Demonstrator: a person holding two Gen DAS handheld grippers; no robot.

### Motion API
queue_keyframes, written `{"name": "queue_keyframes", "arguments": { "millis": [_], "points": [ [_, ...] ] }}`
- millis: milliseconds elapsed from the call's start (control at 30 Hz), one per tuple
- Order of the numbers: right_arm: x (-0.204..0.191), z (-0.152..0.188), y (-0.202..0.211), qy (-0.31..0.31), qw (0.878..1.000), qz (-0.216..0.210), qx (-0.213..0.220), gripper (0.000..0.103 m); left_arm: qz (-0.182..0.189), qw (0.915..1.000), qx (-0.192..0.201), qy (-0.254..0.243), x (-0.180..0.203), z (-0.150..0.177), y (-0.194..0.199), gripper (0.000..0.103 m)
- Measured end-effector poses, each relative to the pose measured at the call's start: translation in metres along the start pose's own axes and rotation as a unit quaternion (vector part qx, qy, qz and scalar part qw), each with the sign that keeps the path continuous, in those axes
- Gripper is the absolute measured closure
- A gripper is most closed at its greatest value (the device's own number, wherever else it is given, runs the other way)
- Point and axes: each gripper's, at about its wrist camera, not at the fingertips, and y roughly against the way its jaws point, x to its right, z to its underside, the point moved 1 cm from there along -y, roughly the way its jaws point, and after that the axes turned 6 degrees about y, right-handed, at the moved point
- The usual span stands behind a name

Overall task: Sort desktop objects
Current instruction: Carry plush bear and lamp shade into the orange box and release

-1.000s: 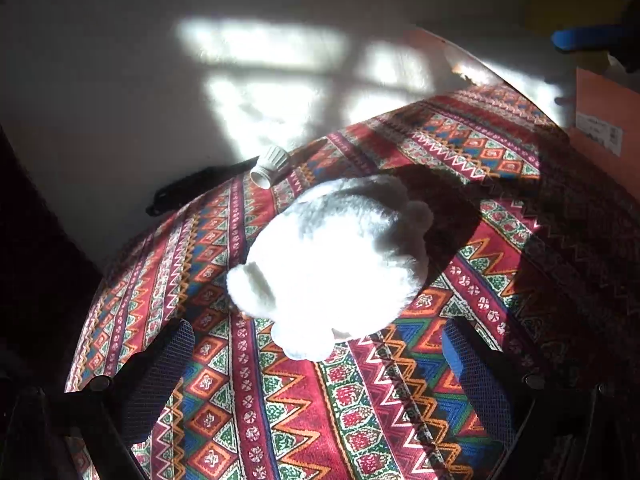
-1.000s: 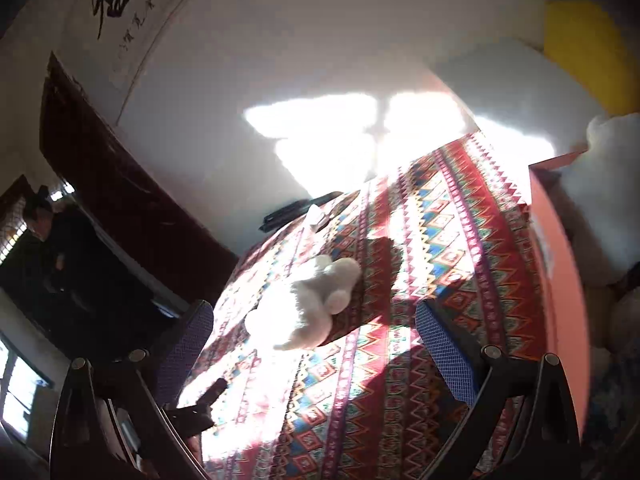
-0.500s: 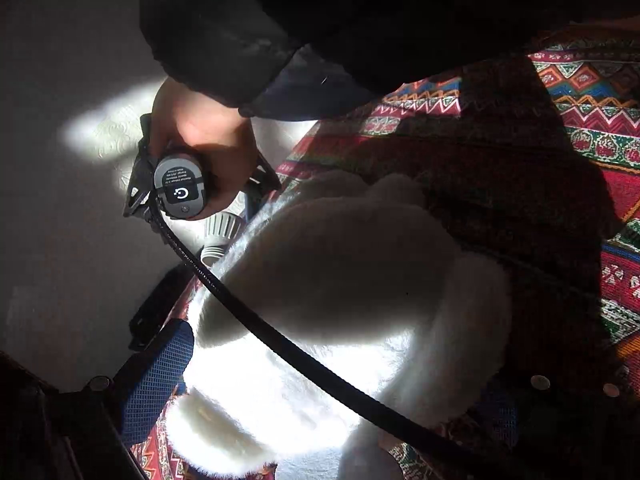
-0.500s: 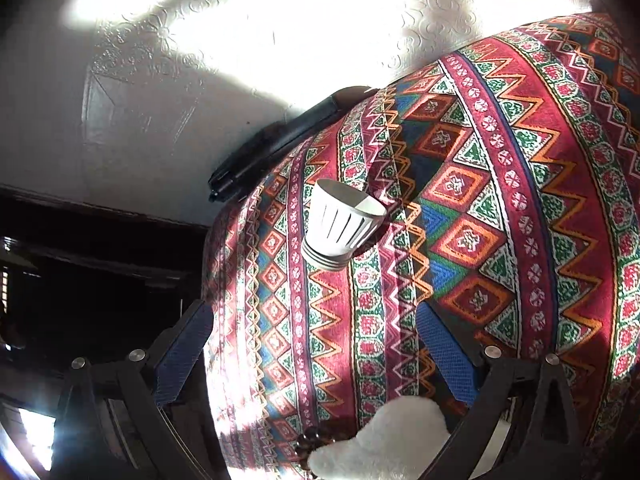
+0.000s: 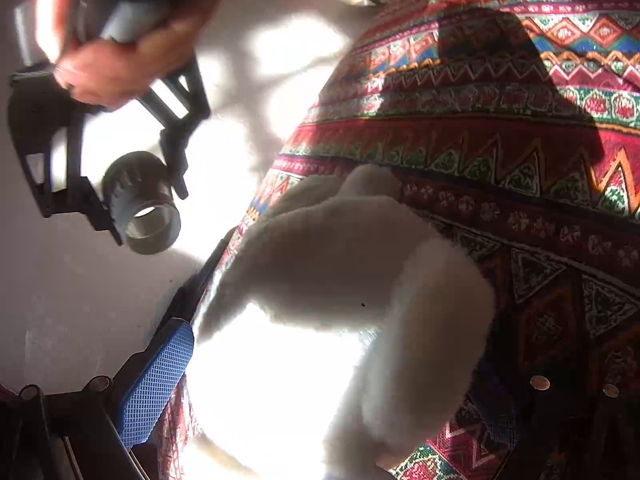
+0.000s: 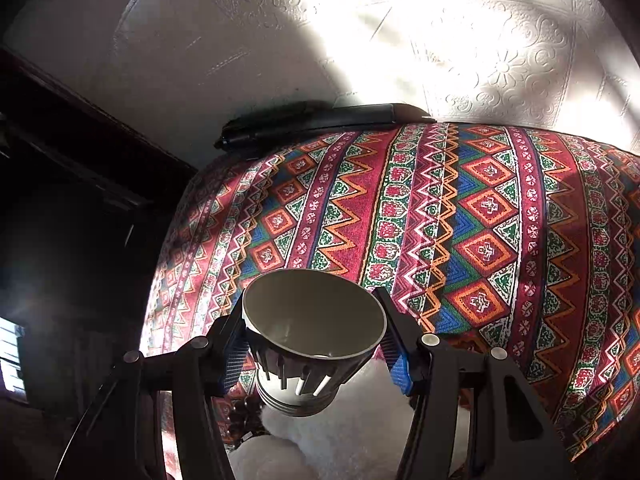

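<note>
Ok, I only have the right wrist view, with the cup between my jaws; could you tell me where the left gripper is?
Observer: The left gripper straddles the white plush, jaws wide on either side. I can't tell whether they press it.
Operator: Thank you. How is my gripper being held?
Observer: A hand holds the right gripper from behind. Its jaws are closing, with the cup between them.
Operator: Is the cup resting on the cloth?
Observer: It seems not. From the left wrist, the cup shows against the pale surface beyond the edge of the cloth.
</note>
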Motion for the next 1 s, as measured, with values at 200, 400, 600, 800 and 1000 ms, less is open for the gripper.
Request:
{"name": "queue_keyframes", "arguments": {
  "millis": [200,400,600,800,1000],
  "points": [
    [-0.019,0.075,0.073,0.025,0.999,-0.038,0.011,0.042,-0.039,0.9867,-0.047,0.151,-0.051,0.017,-0.051,0.019],
    [-0.048,0.198,0.165,0.068,0.994,-0.023,0.079,0.043,-0.025,0.9636,-0.044,0.263,-0.082,0.028,0.015,0.025],
    [-0.07,0.315,0.255,0.066,0.985,-0.001,0.159,0.043,-0.021,0.9439,-0.019,0.329,-0.087,0.028,0.135,0.023],
    [-0.089,0.405,0.321,0.054,0.977,0.021,0.205,0.043,-0.013,0.9422,0.05,0.331,-0.069,-0.003,0.252,0.022],
    [-0.086,0.475,0.384,0.039,0.969,0.035,0.242,0.042,0.025,0.9424,0.107,0.316,-0.042,-0.053,0.33,0.022]
  ]
}}
